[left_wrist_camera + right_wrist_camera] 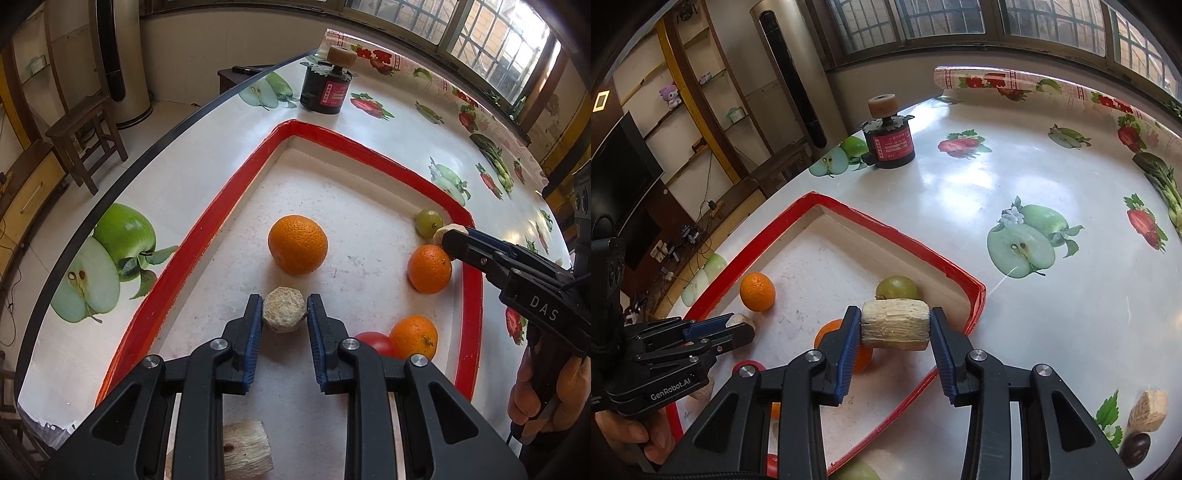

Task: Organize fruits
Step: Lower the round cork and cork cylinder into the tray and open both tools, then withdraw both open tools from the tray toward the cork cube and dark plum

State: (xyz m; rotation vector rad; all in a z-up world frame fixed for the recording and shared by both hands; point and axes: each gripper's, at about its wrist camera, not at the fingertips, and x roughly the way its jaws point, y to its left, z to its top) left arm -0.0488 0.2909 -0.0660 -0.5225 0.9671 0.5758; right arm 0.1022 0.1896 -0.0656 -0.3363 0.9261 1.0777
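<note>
While your left gripper (284, 312) pinches one pale sugarcane chunk (284, 309) low over the red-rimmed tray (207, 236), and your right gripper (894, 325) clamps another (895, 328) beyond it, set both down clear of the oranges (297, 244)

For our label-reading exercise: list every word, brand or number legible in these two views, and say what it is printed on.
"DAS" on the right gripper.
"GenRobot.AI" on the left gripper.
Red label on the black motor: print too small and blurred to read.
</note>
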